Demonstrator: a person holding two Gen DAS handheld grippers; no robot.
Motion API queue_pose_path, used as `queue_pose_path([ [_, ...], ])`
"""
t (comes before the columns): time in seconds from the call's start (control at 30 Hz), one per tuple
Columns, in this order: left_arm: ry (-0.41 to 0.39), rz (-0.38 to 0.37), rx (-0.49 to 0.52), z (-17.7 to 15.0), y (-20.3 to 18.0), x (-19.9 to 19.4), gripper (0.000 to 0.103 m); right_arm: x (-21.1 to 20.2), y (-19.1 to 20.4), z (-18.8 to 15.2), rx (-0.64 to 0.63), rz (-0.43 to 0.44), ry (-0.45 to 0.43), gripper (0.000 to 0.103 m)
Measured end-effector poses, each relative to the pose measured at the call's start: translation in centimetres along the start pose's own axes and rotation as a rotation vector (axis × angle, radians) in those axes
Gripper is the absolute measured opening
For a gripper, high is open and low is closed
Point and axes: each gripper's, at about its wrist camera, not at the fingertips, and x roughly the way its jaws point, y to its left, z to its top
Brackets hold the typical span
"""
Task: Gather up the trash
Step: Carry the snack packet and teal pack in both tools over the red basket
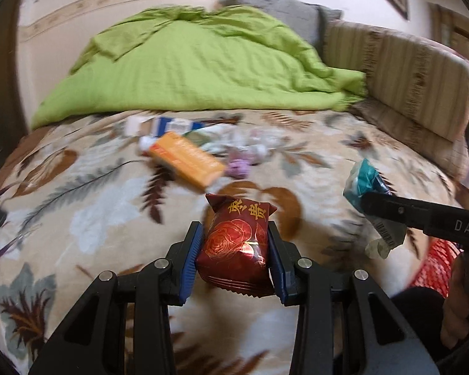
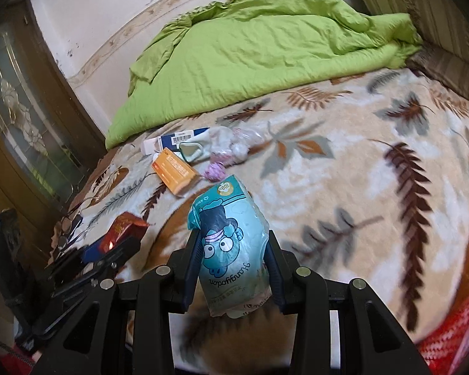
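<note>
Both tools loaded.
Left tool (image 1: 236, 243) clamps a red packet (image 1: 237, 250) between 2 fingers; right tool (image 2: 233, 264) clamps a teal packet (image 2: 231, 250).

— What's carrying everything on my feed?

— A bed under a leaf-patterned blanket (image 2: 344, 187). A crumpled green quilt (image 2: 265, 53) lies across its far end.

— And the litter I see in front of it?

— An orange box (image 2: 174, 172), a blue-and-white carton (image 2: 175, 139) just behind it, a purple crumpled wrapper (image 2: 215, 170), and clear plastic wrappers (image 2: 237, 140), all clustered together on the blanket.
</note>
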Motion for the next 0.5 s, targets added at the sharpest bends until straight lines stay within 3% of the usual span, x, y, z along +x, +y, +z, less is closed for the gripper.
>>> queue_pose_path([
  [0.1, 0.018, -0.074, 0.027, 0.3, -1.8, -0.4, 0.039, -3.2, -1.6, -0.8, 0.004, -0.046, -0.021, 0.042],
  [0.23, 0.06, -0.193, 0.065, 1.0, -5.7, -0.9, 0.039, -8.1, -6.0, -1.9, 0.112, -0.102, -0.038, 0.042],
  [0.5, 0.151, -0.502, 0.196, 3.0, -18.0, -1.7, 0.039, -19.1, -16.1, -4.9, 0.334, -0.31, -0.129, 0.043],
])
